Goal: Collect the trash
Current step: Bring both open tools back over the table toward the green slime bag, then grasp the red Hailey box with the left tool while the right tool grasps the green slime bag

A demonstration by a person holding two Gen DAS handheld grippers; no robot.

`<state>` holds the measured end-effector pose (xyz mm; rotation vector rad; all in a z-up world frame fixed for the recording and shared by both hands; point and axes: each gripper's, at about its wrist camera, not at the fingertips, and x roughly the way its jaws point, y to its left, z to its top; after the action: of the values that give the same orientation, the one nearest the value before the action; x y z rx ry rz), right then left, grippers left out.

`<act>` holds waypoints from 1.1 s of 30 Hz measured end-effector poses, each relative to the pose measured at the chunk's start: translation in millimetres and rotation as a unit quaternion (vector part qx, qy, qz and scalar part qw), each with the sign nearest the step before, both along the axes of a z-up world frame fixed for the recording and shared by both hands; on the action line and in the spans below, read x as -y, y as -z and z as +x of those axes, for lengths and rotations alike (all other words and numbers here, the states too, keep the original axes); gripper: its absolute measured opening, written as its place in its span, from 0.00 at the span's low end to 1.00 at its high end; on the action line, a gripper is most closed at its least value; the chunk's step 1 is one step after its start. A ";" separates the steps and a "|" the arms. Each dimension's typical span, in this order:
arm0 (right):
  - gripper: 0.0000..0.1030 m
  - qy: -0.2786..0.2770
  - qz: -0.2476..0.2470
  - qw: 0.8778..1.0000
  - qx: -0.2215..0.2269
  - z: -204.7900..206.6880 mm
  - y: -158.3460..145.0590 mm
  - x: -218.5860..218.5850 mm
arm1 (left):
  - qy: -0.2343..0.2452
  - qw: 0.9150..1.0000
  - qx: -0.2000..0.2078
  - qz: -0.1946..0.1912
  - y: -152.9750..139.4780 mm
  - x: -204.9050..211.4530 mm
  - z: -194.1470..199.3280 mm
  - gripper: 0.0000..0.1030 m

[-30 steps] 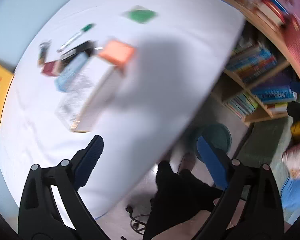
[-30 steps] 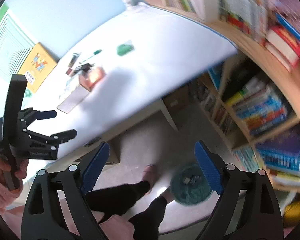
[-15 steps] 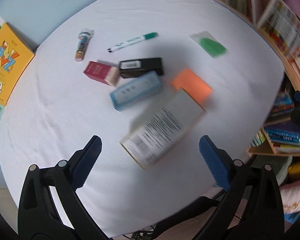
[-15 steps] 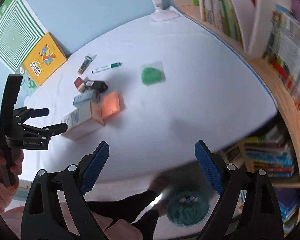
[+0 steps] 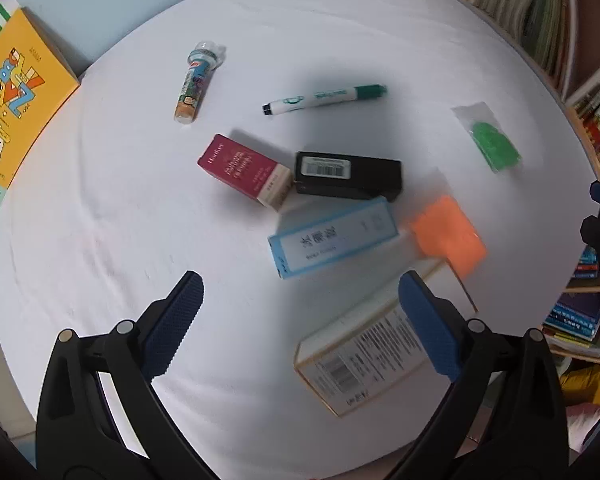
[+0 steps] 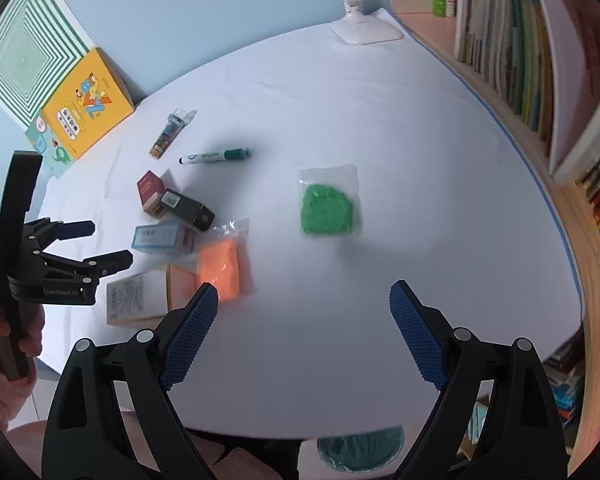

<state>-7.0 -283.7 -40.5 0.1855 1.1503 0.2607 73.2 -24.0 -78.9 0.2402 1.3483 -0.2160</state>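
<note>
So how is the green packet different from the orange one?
The green packet lies alone on the white table, while the orange packet leans on the big white box among other boxes. The green lump looks rounded, the orange one blocky. Both sit in clear plastic.

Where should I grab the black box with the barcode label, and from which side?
Take the black box across its narrow width near mid-length, coming from above. It lies flat on the table, long and slim; the red box touches one end, so avoid that end.

Four boxes (image 5: 348,176), two sachets (image 6: 329,208).
</note>
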 end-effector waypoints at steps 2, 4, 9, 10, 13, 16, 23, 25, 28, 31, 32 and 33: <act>0.85 -0.002 -0.002 1.000 -0.004 8.6 2.7 0.0 | -0.006 1.000 -0.004 -0.002 2.4 -1.5 6.0 0.93; 0.85 -0.004 -0.003 1.000 -0.009 16.4 6.0 0.0 | -0.013 1.000 -0.010 -0.003 5.8 -3.3 13.7 0.93; 0.85 -0.005 -0.010 1.000 -0.019 36.8 13.9 0.0 | -0.026 0.999 -0.019 -0.006 13.6 -6.0 30.8 0.93; 0.85 -0.006 -0.010 1.000 -0.021 40.0 15.6 0.2 | -0.028 0.999 -0.020 -0.006 15.1 -6.9 34.5 0.93; 0.85 -0.007 -0.015 0.999 -0.028 50.0 22.3 -1.5 | -0.034 0.999 -0.025 -0.008 20.0 -10.5 46.1 0.93; 0.85 -0.010 -0.019 0.999 -0.037 58.1 29.7 -3.8 | -0.039 0.999 -0.030 -0.008 25.3 -14.9 56.1 0.93; 0.85 -0.011 -0.028 0.998 -0.049 72.0 41.4 -9.0 | -0.049 0.998 -0.042 -0.008 37.7 -31.7 72.8 0.93; 0.85 -0.012 -0.033 0.998 -0.049 75.9 43.2 -11.4 | -0.055 0.997 -0.044 -0.012 39.3 -37.6 77.7 0.93; 0.85 -0.012 -0.041 0.998 -0.052 81.1 46.6 -12.4 | -0.062 0.997 -0.042 -0.015 40.0 -47.1 86.6 0.93; 0.85 -0.011 -0.048 0.997 -0.059 85.9 52.6 -13.0 | -0.066 0.997 -0.040 -0.017 41.3 -55.1 97.4 0.93; 0.85 -0.011 -0.052 0.997 -0.062 87.2 54.9 -13.3 | -0.068 0.997 -0.039 -0.018 41.5 -57.3 99.7 0.93; 0.85 -0.011 -0.054 0.996 -0.063 87.6 56.1 -13.3 | -0.070 0.997 -0.040 -0.020 41.9 -59.8 102.2 0.92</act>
<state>80.6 -270.4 -96.7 0.0955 1.2897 0.2085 175.4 35.8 -120.8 0.1049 1.4323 -0.1356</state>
